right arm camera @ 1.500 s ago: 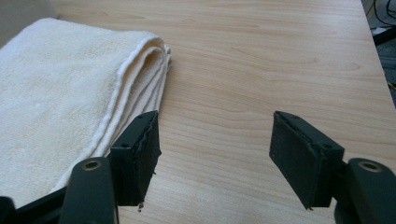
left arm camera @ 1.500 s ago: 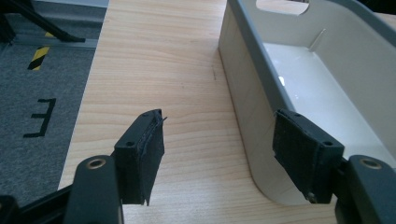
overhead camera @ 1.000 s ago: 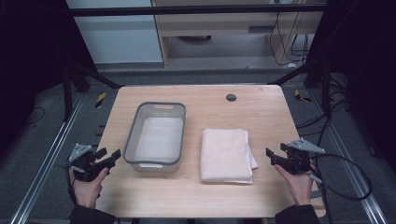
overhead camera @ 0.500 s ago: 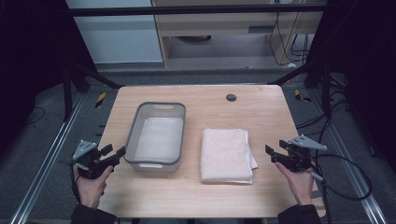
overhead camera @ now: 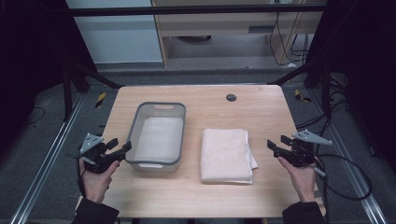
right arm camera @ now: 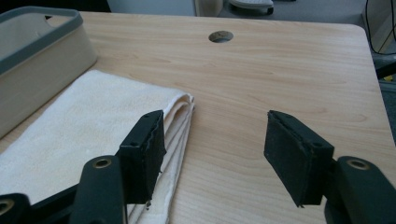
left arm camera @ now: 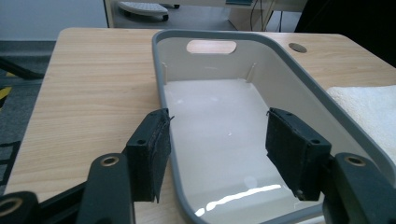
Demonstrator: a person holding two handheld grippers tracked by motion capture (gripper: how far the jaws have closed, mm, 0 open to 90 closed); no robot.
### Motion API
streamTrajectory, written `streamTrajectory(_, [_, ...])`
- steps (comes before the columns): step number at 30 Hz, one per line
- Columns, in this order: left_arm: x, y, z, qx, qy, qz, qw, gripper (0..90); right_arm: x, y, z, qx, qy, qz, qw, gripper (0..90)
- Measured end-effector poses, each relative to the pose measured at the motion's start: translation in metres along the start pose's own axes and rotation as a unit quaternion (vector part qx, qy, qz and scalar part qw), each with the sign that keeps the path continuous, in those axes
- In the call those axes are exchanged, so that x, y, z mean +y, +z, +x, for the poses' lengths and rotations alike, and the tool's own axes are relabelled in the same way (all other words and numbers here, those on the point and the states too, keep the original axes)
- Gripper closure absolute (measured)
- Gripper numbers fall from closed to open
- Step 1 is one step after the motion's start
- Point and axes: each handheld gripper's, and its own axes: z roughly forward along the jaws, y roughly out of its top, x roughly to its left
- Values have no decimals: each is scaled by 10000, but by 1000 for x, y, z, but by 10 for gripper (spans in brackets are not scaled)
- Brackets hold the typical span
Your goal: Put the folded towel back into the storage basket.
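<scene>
Left gripper (overhead camera: 120, 148) sits at the table's (overhead camera: 261, 107) left edge, jaws apart with nothing between the pads; they've just been closing a bit. In the left gripper view it (left arm camera: 217, 144) points over the near left corner of the grey-rimmed tub (left arm camera: 289, 70), one jaw outside the rim, the other over the tub's bare white floor. Right gripper (overhead camera: 278, 143) is at the right edge, jaws also parted and holding nothing, pointed toward the folded cream towel (overhead camera: 226, 154). Towel lies flat mid-table, just right of the tub (overhead camera: 140, 116), not touching it. In the right gripper view the left jaw hangs over the towel's (right arm camera: 84, 126) folded edge, the right jaw over bare wood.
</scene>
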Motion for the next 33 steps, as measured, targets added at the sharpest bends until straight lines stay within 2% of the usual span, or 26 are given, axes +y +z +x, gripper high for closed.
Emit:
streamTrajectory(5, [8, 7, -12, -92, 78, 12, 9999, 396, 10, 2, 4, 100, 15, -129, 9999, 382])
streamTrajectory(6, [12, 11, -19, -133, 149, -10, 9998, 397, 12, 2, 5, 127, 17, -131, 9998, 383])
streamTrajectory(7, [12, 11, -19, -133, 149, -10, 9998, 399, 12, 2, 5, 127, 17, -131, 9998, 383])
streamTrajectory(10, [17, 18, -32, -259, 224, -22, 9994, 399, 19, 6, 8, 195, 0, -180, 9996, 383])
streamTrajectory(18, [22, 29, -55, -440, 328, -19, 9985, 408, 32, 8, 12, 262, -89, -238, 9993, 382])
streamTrajectory(21, [24, 31, -61, -488, 365, -18, 9981, 410, 35, 10, 12, 296, -93, -236, 9992, 381])
streamTrajectory(24, [27, 35, -73, -582, 491, 9, 9971, 412, 37, 12, 13, 297, -120, -203, 9993, 378])
streamTrajectory(33, [27, 45, -96, -764, 583, 60, 9954, 422, 40, 17, 14, 343, -109, -259, 9990, 365])
